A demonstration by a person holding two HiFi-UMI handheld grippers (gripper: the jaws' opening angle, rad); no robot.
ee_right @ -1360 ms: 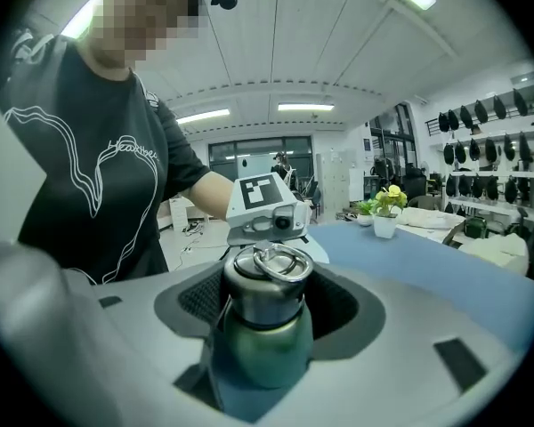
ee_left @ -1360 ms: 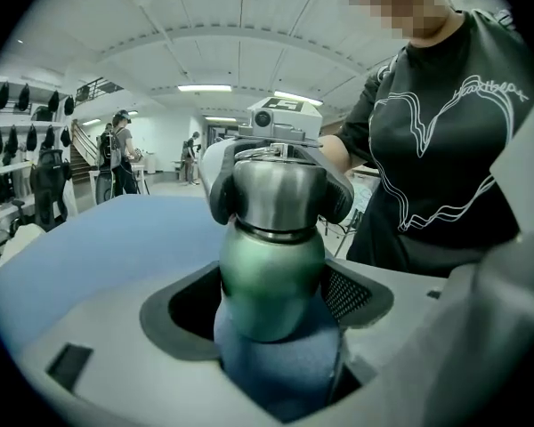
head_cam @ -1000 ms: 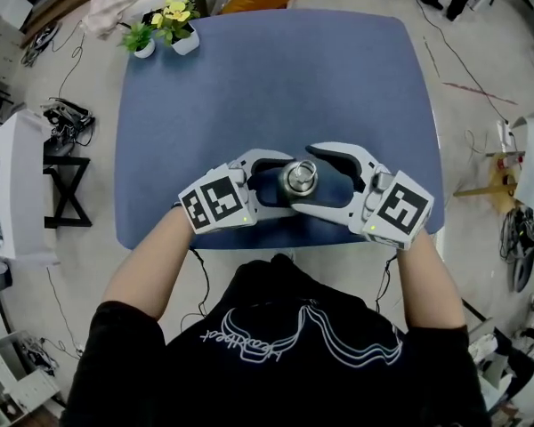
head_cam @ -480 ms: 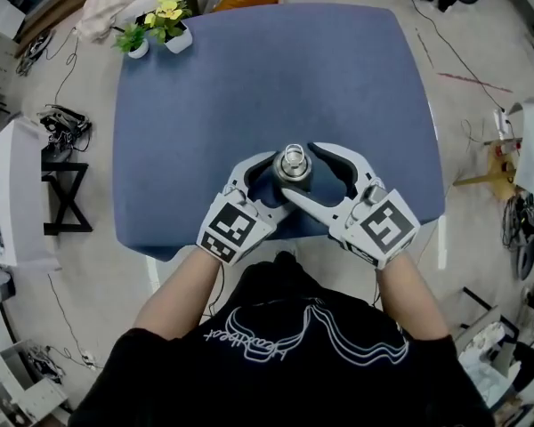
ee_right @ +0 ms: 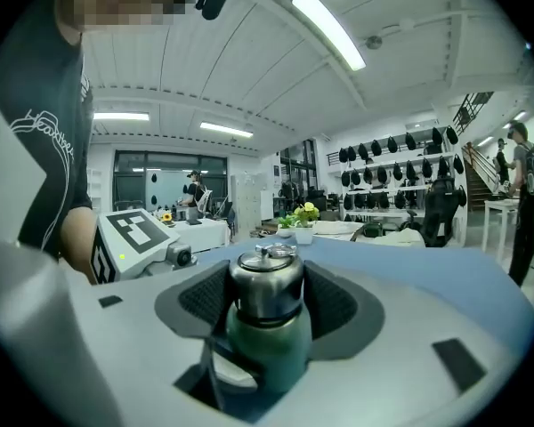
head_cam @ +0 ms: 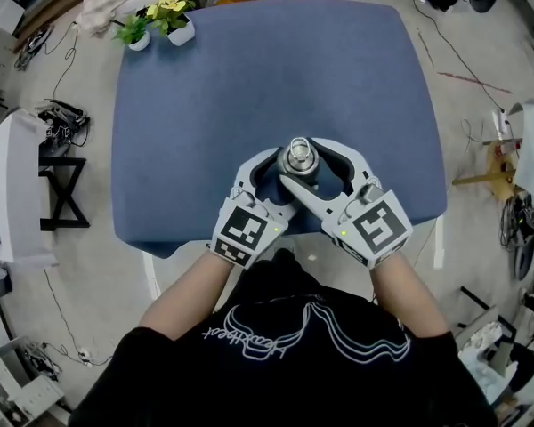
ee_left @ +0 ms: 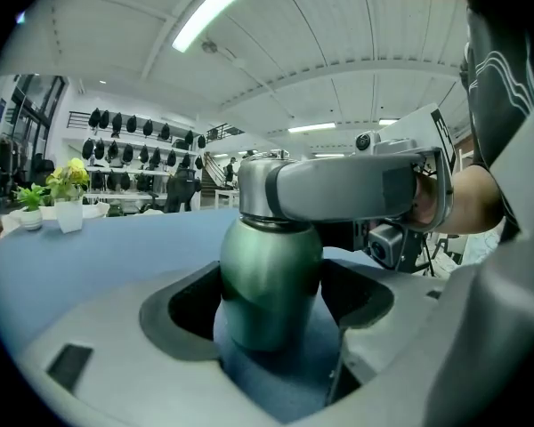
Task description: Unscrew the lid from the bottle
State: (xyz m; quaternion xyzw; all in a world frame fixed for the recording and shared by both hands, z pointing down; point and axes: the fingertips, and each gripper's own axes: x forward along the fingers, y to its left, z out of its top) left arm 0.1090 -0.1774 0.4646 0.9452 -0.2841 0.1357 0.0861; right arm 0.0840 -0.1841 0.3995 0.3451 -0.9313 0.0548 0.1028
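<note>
Bottle (ee_left: pixel 269 283): green, upright on the blue tabletop (head_cam: pixel 267 78), near its front edge.
Lid (ee_right: pixel 265 285): steel, on the bottle's neck.
Left tool (ee_left: pixel 271 305): closed on the bottle's body.
Right tool (ee_right: pixel 267 302): jaws have just been closing around the lid; the pads seem to touch it on both sides.

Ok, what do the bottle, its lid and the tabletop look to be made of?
The bottle looks like metal under a matte green coat: soft, dull highlights. The lid seems bare steel, brushed silver with bright reflections. The tabletop is matte blue, perhaps fabric or laminate; I cannot tell which.
</note>
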